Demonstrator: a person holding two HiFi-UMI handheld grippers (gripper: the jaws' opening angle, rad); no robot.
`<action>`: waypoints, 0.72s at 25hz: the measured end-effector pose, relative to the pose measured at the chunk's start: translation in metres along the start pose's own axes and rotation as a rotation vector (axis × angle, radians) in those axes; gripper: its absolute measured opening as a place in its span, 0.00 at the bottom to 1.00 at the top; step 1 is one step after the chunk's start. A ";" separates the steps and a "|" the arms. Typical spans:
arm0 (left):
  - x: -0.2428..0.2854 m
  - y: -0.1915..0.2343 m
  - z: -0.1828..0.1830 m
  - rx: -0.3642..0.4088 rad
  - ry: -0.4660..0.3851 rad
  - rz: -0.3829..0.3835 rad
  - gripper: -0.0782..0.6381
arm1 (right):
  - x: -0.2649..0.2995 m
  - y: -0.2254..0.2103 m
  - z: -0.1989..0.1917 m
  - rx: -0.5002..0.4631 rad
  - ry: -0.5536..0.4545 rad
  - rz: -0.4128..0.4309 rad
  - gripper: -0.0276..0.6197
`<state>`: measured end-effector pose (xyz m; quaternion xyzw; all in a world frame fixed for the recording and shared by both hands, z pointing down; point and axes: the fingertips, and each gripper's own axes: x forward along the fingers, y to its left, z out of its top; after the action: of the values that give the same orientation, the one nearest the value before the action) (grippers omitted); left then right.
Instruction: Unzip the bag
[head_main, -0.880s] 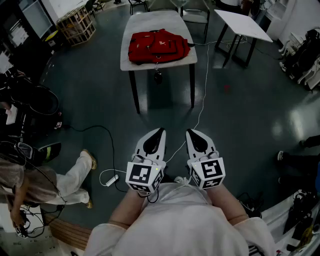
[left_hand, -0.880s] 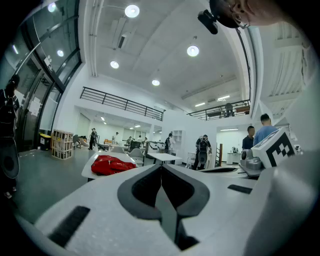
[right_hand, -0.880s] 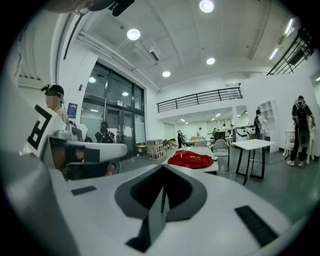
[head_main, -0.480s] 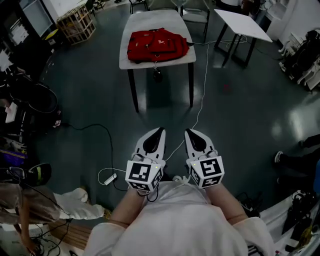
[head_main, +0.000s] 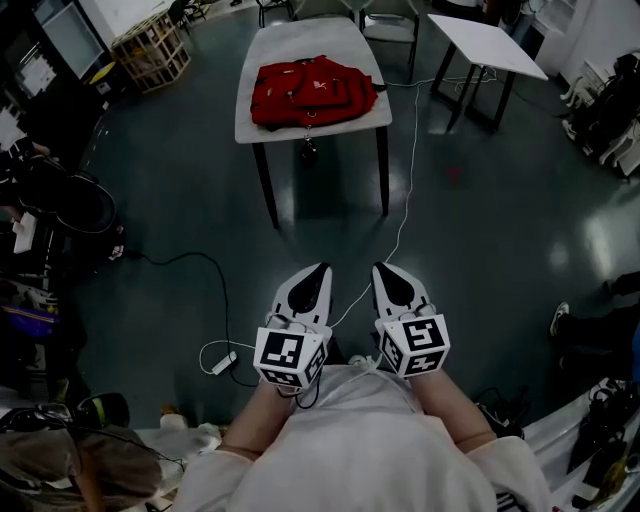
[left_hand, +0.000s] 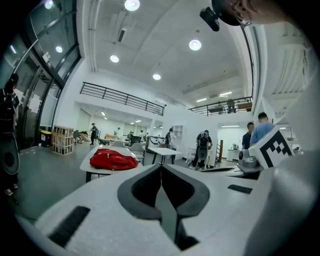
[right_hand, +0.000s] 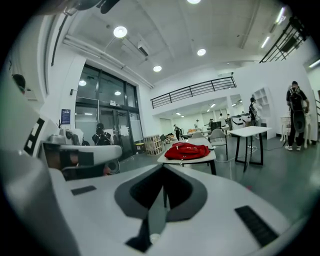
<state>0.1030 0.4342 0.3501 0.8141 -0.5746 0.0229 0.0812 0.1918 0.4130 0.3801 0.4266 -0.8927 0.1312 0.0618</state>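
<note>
A red bag (head_main: 313, 92) lies flat on a small white table (head_main: 262, 120) far ahead of me; a dark strap end hangs over the table's front edge. The same bag (left_hand: 113, 159) shows small in the left gripper view, and the bag (right_hand: 187, 150) shows again in the right gripper view. My left gripper (head_main: 323, 267) and right gripper (head_main: 380, 266) are held side by side close to my body, well short of the table. Both have their jaws together with nothing between them.
A second white table (head_main: 485, 47) stands at the back right. Cables trail over the dark floor (head_main: 180, 200), one white cable (head_main: 408, 190) running from the table toward me. A wooden crate (head_main: 155, 48) stands back left. A person (head_main: 70, 470) crouches at lower left; other people stand far off.
The person at lower left has shifted down and out toward the picture's corner. The table and bag sit very slightly further left. Both grippers have kept still.
</note>
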 end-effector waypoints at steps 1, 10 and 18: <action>0.004 0.005 0.001 -0.002 -0.001 0.004 0.14 | 0.005 -0.002 0.001 0.005 -0.001 0.001 0.09; 0.072 0.066 0.001 0.013 0.011 -0.017 0.14 | 0.081 -0.028 0.006 0.042 0.015 -0.029 0.09; 0.158 0.173 0.020 -0.018 0.043 -0.058 0.14 | 0.207 -0.040 0.034 0.061 0.056 -0.072 0.09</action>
<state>-0.0072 0.2276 0.3696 0.8289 -0.5491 0.0329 0.1014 0.0926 0.2244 0.4004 0.4564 -0.8703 0.1678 0.0783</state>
